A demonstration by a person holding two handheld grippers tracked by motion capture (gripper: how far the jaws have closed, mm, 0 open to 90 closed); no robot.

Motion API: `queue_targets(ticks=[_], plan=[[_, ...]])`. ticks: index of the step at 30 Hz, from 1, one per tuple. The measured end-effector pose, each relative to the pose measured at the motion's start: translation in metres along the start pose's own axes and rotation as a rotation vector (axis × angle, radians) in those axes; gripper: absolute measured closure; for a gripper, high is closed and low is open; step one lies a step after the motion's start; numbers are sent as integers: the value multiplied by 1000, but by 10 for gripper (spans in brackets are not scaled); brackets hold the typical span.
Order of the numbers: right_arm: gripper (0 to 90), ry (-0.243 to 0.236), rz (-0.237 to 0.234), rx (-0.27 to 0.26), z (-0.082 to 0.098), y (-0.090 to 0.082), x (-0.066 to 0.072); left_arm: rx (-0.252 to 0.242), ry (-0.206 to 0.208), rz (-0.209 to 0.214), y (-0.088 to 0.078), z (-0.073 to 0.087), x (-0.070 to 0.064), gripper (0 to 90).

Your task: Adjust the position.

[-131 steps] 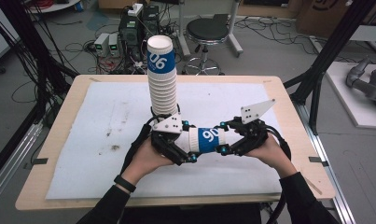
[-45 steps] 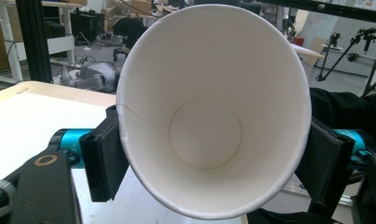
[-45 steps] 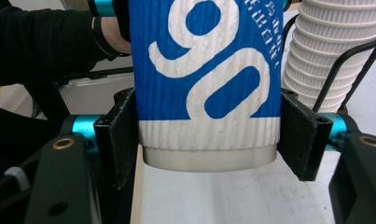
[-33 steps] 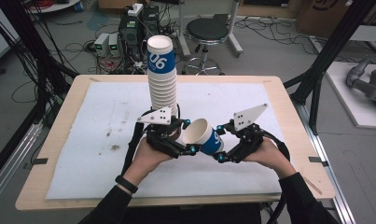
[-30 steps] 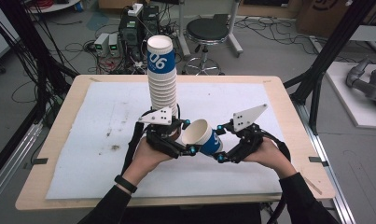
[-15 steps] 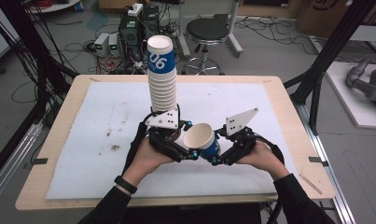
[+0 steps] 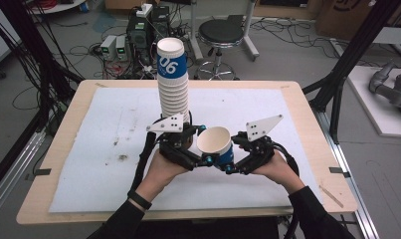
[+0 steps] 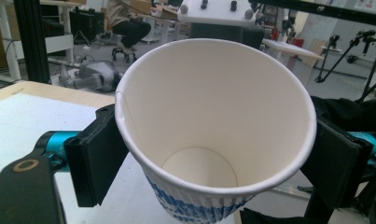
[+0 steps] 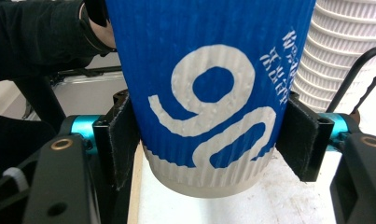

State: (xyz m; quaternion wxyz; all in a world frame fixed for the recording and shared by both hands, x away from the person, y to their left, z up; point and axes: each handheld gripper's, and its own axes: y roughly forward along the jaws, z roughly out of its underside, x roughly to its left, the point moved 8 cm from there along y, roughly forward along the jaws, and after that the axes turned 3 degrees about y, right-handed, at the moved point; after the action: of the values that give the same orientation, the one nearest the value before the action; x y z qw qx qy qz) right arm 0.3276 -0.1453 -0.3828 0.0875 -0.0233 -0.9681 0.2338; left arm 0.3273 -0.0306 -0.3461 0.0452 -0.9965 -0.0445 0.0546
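At lower centre of the high view, a single blue-and-white paper cup (image 7: 215, 147) is held upright above the white mat (image 7: 88, 149) between the two tools, its white interior seen empty in the left gripper view (image 8: 209, 130). It is pinched low on its ribbed wall by the right gripper (image 7: 235, 162), pads pressed on both sides in the right gripper view, while the left gripper (image 7: 200, 157) has just been opening, its jaws spread at either side of the rim with the cup between them. Just behind, toward upper centre, a tall stack of nested cups (image 7: 173, 79) stands upright on the mat, its top cup seen empty.
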Motion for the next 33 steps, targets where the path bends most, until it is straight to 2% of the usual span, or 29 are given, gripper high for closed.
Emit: queue_targets(ticks=[4,14,21,24,28,33], plan=[[296,8,-3,-16,-1,3,0,-18,5,6,0,-1,-1,198],[298,6,0,-7,1,6,0,-7,15,7,-1,1,-1,234],[277,-7,4,9,3,8,1,39,34,5,0,1,-2,237],[247,-9,6,18,4,10,1,80,68,-14,-1,1,-3,238],[222,0,18,17,4,9,0,111,84,-29,-2,2,-2,238],[211,1,23,23,5,10,-1,148,87,-36,-2,3,0,242]])
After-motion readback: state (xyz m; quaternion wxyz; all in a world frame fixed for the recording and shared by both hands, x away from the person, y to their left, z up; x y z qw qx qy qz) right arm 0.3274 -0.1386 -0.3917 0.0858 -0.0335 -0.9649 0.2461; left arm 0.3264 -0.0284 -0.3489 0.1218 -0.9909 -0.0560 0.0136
